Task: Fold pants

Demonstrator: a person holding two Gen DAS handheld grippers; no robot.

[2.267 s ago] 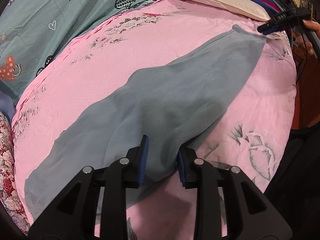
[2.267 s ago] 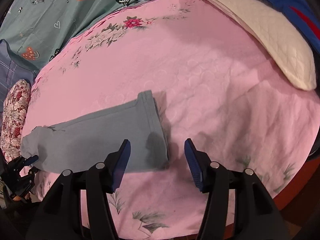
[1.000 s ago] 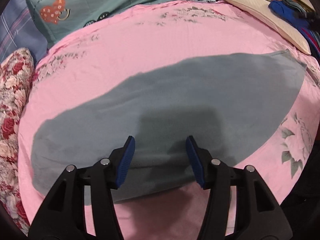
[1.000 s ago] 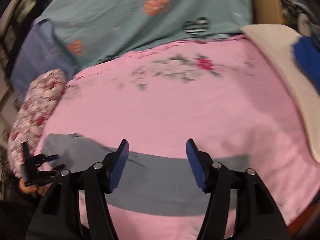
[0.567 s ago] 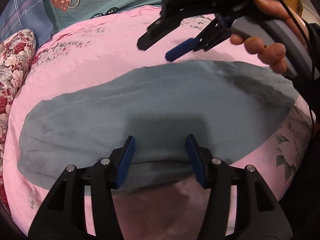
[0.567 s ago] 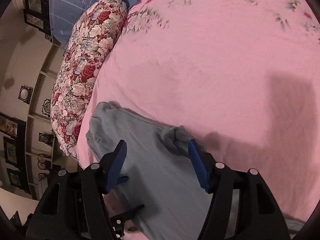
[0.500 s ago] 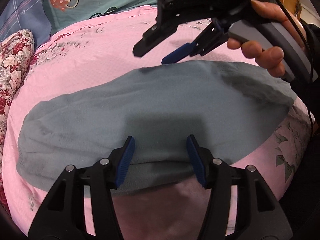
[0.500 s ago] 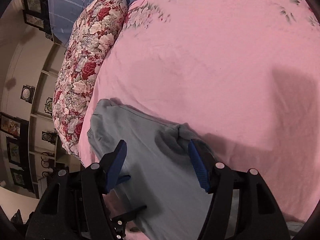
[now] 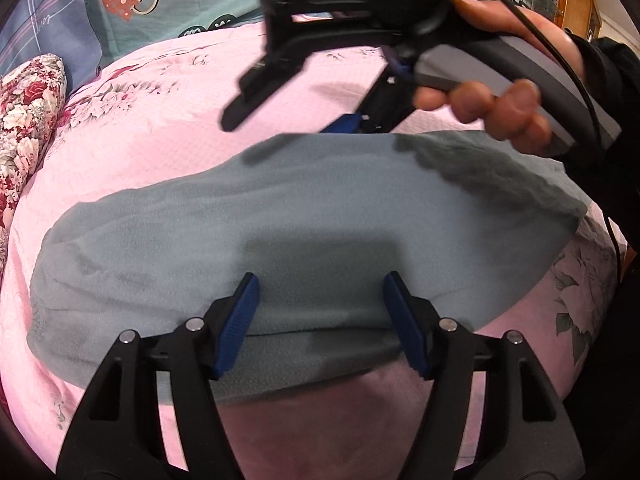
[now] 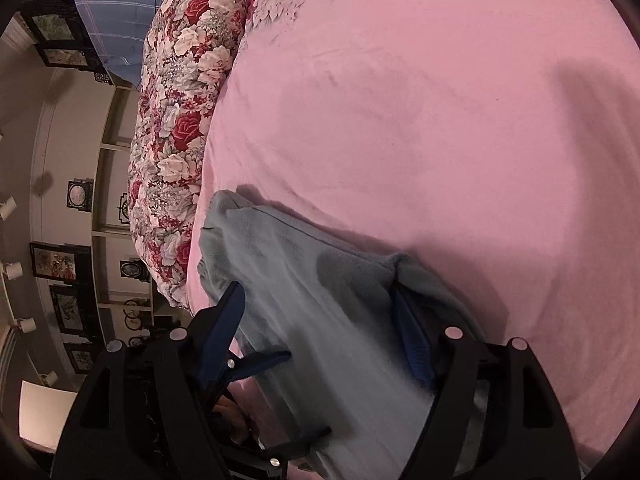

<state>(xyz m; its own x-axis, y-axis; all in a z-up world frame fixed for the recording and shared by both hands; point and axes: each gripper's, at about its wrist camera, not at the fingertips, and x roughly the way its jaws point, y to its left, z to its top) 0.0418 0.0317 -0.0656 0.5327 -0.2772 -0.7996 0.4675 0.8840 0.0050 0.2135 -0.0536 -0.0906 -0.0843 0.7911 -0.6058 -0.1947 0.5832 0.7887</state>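
Grey-blue fleece pants [image 9: 304,224] lie folded lengthwise across the pink floral bedsheet [image 9: 168,112]. My left gripper [image 9: 320,312] is open, hovering over the pants' near edge. My right gripper [image 9: 296,116] shows in the left wrist view, open, held by a hand over the pants' far edge. In the right wrist view the right gripper [image 10: 320,320] is open and straddles the pants' [image 10: 304,280] far edge, one blue finger [image 10: 412,340] against a raised fold. The left gripper [image 10: 264,364] shows below it.
A red floral pillow [image 10: 180,120] lies along the bed's left side, also in the left wrist view [image 9: 24,108]. A teal heart-print quilt [image 9: 168,0] and blue plaid bedding [image 10: 116,8] sit at the head. Framed pictures [image 10: 52,260] hang on the wall.
My right gripper has swung from the pants' right end over to the far edge and dropped close to the cloth. The left gripper opened, released the pants and stays over the near edge.
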